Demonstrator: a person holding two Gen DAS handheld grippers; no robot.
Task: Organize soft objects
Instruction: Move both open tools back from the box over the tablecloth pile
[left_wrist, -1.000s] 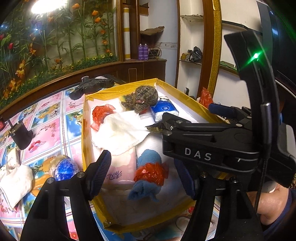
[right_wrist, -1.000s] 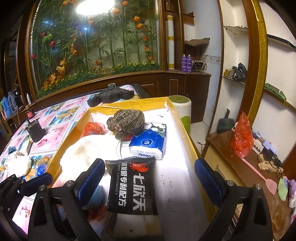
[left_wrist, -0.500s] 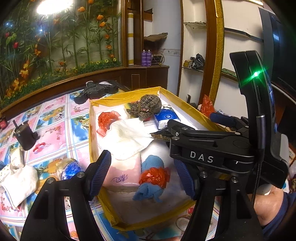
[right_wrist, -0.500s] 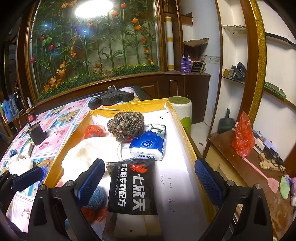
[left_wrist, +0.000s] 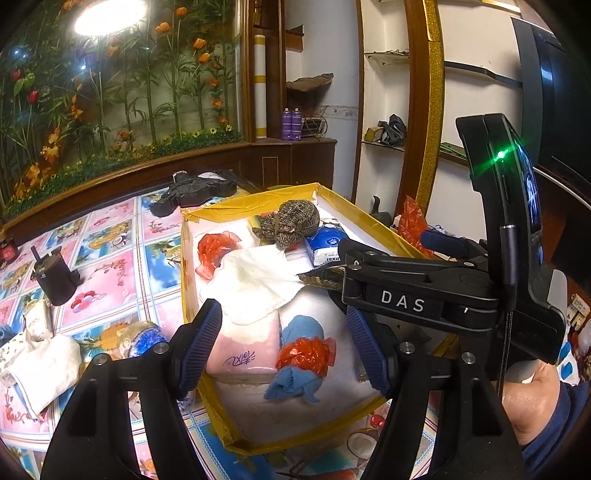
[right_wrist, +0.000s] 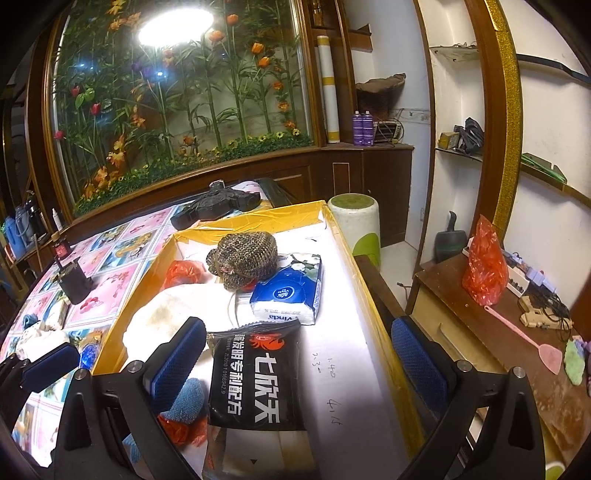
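Observation:
A yellow-rimmed box (left_wrist: 258, 206) holds a brown knitted hat (left_wrist: 291, 221), a blue tissue pack (left_wrist: 327, 245), a white cloth (left_wrist: 255, 277), a red plastic bag (left_wrist: 214, 247), a pink pack (left_wrist: 243, 350) and a blue cloth (left_wrist: 291, 387) wrapped with red plastic. My left gripper (left_wrist: 282, 317) hovers open over the pink pack and blue cloth, gripping nothing. My right gripper (right_wrist: 299, 332) is open above the box. A black snack bag (right_wrist: 255, 376) lies between its wide-set fingers, untouched by the pads. Beyond it sit the hat (right_wrist: 247, 254) and tissue pack (right_wrist: 288, 291).
On the patterned tablecloth left of the box lie a white towel (left_wrist: 40, 365), a blue glittery ball (left_wrist: 144, 336) and a black holder (left_wrist: 55, 277). A black object (left_wrist: 195, 190) sits behind the box. A stool (right_wrist: 356, 225) and a cluttered side table (right_wrist: 461, 295) stand at the right.
The left wrist view has shifted slightly. Both grippers stay open, and everything in the box lies as before.

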